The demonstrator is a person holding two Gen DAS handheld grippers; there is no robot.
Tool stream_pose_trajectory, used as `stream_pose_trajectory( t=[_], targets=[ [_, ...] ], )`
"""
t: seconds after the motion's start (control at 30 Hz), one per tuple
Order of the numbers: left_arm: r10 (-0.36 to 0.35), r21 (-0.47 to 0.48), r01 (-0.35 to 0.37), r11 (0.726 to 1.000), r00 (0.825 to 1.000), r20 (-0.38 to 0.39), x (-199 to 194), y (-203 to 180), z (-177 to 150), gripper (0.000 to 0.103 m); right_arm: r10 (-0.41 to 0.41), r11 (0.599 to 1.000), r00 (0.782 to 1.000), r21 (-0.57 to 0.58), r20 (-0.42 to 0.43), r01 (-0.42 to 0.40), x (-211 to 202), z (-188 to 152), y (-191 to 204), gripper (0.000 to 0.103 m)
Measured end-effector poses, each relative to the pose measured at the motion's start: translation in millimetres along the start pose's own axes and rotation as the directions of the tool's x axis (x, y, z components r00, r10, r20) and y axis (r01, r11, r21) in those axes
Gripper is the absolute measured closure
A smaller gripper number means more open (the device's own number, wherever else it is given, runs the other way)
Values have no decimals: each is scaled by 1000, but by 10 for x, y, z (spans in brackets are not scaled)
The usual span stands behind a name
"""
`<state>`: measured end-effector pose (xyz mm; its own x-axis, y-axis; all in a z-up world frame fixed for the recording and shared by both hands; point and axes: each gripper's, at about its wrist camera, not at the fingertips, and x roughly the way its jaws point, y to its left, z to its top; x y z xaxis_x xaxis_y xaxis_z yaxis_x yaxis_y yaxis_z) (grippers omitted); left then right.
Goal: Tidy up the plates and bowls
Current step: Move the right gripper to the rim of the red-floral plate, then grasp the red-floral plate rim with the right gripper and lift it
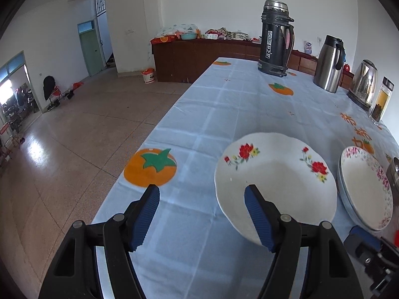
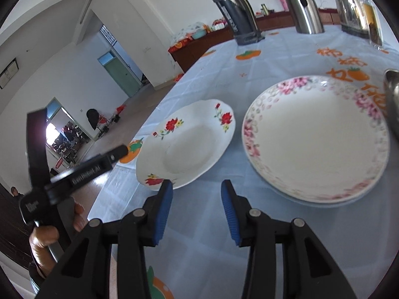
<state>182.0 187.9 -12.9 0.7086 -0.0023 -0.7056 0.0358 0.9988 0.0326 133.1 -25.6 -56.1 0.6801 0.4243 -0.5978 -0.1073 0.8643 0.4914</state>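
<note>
A white plate with red flowers (image 1: 274,174) lies on the light blue tablecloth; it also shows in the right wrist view (image 2: 189,144). To its right stands a short stack of pink-flowered plates (image 1: 366,186), large in the right wrist view (image 2: 316,139). My left gripper (image 1: 202,191) is open, its right finger over the red-flower plate's near rim, its left finger over bare cloth. My right gripper (image 2: 197,186) is open and empty, just in front of the gap between the plates. The left gripper body (image 2: 74,172) shows at the left of the right wrist view.
A black thermos (image 1: 275,37), a steel carafe (image 1: 329,64), an electric kettle (image 1: 364,82) and a glass tea bottle (image 1: 381,99) stand along the far right of the table. A metal bowl rim (image 2: 392,99) sits at the right edge. The table's left edge (image 1: 149,134) drops to the floor.
</note>
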Motion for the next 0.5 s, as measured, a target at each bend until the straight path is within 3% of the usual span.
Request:
stream_pose_trajectory(
  t=[0.2,0.37,0.5],
  targets=[
    [-62,-11,62,998,996,-71,322,90,166,30,-8,999,999,51,-43,10,239,48,-57,61],
    [-176,-62,170,984,976,-125,539,120,208,30,-22,997,998,67,-66,27,426,118,-79,61],
    [-182,-44,177,983,973,-145,663,69,229,30,-29,997,997,66,-74,34,539,138,-77,65]
  ],
)
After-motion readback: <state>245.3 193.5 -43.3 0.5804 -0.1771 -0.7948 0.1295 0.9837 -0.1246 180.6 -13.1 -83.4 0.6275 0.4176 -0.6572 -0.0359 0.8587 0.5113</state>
